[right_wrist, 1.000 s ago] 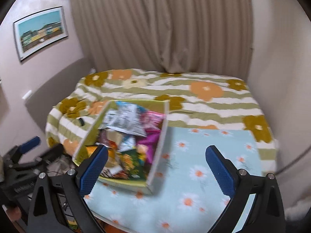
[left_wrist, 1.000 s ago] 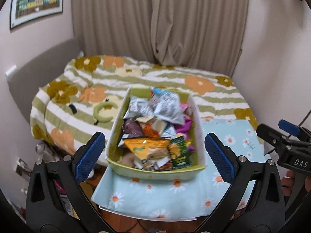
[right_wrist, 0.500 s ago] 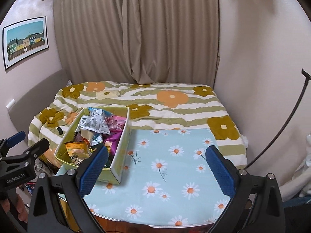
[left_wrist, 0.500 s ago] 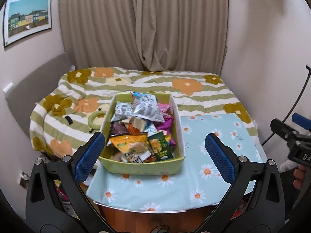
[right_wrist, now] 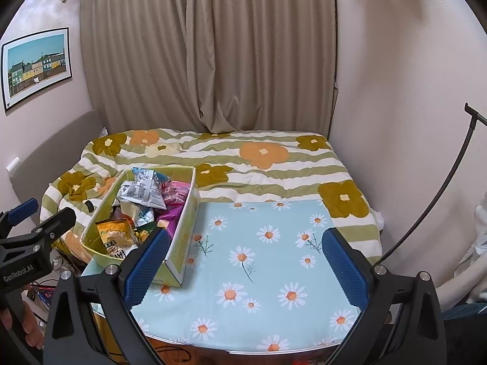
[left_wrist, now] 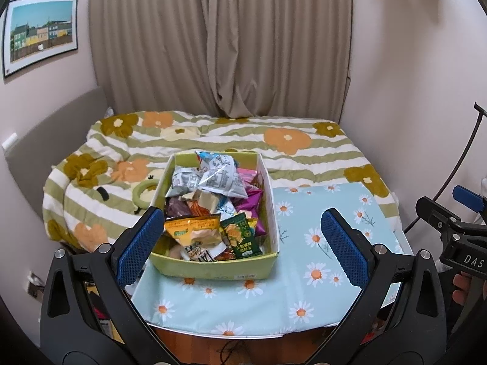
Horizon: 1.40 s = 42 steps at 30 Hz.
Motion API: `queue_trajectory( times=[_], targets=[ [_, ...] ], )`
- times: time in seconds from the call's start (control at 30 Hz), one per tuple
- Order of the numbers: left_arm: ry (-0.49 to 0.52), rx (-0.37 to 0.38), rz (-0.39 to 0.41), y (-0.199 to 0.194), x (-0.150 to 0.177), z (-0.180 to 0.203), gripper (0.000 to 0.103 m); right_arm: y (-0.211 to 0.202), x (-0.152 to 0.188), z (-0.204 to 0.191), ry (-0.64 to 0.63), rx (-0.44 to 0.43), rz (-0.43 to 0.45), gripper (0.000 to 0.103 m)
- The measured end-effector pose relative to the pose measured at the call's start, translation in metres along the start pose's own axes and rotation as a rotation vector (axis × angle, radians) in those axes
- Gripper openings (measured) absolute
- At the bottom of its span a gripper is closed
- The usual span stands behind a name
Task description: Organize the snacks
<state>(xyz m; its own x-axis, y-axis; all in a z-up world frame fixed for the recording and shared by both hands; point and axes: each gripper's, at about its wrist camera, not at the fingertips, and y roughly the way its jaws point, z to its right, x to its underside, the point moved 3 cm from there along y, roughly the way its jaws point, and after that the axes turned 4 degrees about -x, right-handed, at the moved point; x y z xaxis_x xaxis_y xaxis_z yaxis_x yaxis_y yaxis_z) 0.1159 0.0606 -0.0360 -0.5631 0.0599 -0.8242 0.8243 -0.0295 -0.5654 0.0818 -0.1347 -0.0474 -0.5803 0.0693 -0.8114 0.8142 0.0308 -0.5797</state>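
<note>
Yellow-green cardboard box (left_wrist: 213, 269) parked on the left part of the daisy-print tablecloth (left_wrist: 319, 276), stuffed with a loose heap of snack packets (left_wrist: 213, 206): silvery crinkled bags (left_wrist: 217, 178) on top at the far end, magenta pouches (left_wrist: 251, 205) along the right wall, an orange chip bag (left_wrist: 194, 231) and a green cracker packet (left_wrist: 240, 235) at the near end. Rest of the cloth to the right of the box bare, flowered bedspread (right_wrist: 264, 155) behind. Left gripper (left_wrist: 240, 245) spread wide and holding nothing, hovering just short of the box's near wall; right gripper (right_wrist: 243, 261) likewise spread and empty, aimed at the bare cloth right of the box. Honestly fits two reads: either a jumble waiting to be sorted, or everything already gathered into the box and the tongs backing off. Can't call it from here. If any packet gets picked, best to go for a top one, pinch a sealed edge or corner rather than the puffy middle (air-filled bags squirt out of flat pads), and lift straight up so neighbours don't get dragged over the low wall. Slippery foil, so a slow squeeze. Plenty of free cloth on the right for laying things out.
</note>
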Motion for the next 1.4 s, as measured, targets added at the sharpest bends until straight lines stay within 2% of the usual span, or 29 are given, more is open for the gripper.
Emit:
queue_trajectory(
  times=[1.4],
  targets=[
    [0.004, 0.017, 0.002, 0.007, -0.002, 0.008, 0.102, 0.002, -0.001, 0.012, 0.028, 0.021, 0.003, 0.1]
  ],
)
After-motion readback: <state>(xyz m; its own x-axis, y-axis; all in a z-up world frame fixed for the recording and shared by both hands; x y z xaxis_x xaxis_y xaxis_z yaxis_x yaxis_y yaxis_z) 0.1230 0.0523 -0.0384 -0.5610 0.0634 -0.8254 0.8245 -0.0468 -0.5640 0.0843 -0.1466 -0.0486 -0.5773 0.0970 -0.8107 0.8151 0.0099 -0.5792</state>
